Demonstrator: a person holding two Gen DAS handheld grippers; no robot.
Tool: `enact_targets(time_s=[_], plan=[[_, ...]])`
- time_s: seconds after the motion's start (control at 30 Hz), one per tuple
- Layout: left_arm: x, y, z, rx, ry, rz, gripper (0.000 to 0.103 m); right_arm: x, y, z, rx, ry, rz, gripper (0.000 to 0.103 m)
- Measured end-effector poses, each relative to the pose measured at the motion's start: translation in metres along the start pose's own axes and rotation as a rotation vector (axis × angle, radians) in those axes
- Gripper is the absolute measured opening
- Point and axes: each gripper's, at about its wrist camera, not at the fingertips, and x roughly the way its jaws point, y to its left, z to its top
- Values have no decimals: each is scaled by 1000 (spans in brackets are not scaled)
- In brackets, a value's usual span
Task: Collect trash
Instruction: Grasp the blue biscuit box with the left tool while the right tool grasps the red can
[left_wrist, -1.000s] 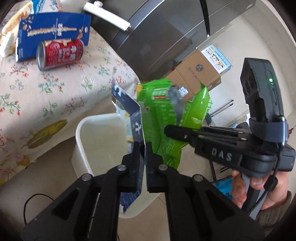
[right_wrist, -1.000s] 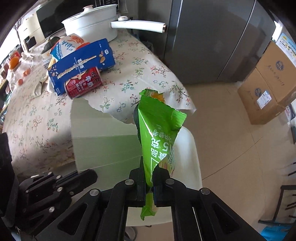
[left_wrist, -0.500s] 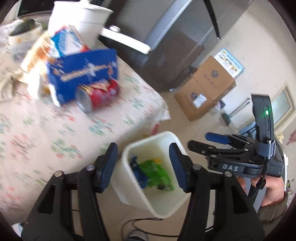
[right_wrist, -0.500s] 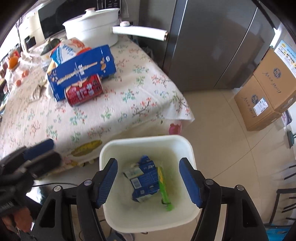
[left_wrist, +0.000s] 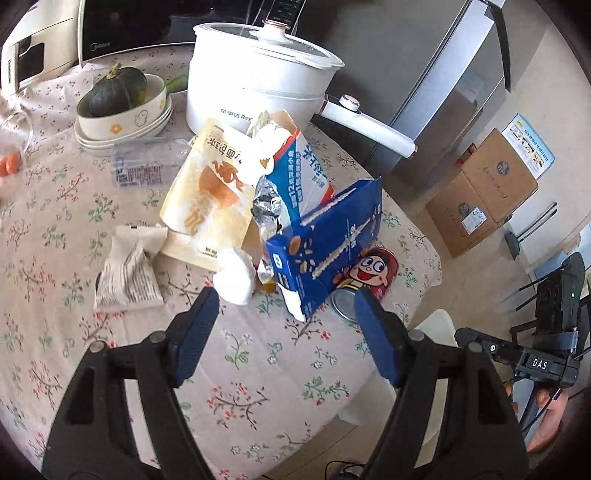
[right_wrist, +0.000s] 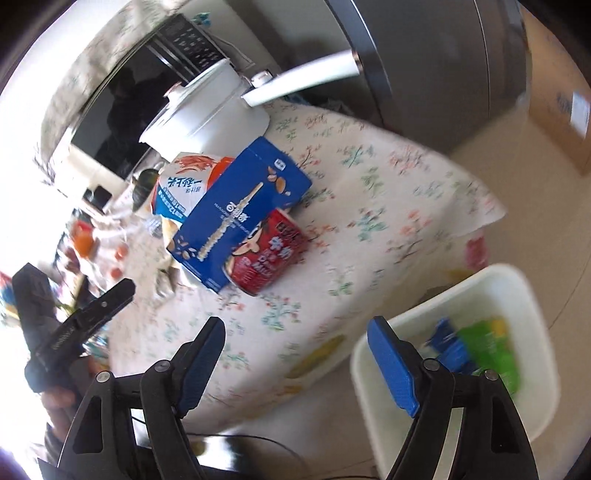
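Both wrappers (right_wrist: 476, 347) dropped into bin (right_wrist: 532, 295); hand-held grippers just opened, empty.

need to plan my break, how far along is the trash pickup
Done: a green wrapper and a blue pack lie in the white bin. In hand: nothing; both tongs have just opened and are empty. Left on the table: blue box, red can, snack bags.
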Motion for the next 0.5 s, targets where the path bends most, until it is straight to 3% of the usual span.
enact_targets(time_s=[0.13, 0.27, 0.5], plan=[[18, -4, 23, 91, 24, 24, 76, 25, -5, 9, 152, 25, 110, 81], [35, -6, 37, 151, 51, 34, 76, 36, -4, 17, 206, -3, 116, 81], [60, 1, 50, 117, 100, -43, 75, 80, -3, 32, 299, 36, 208, 81]])
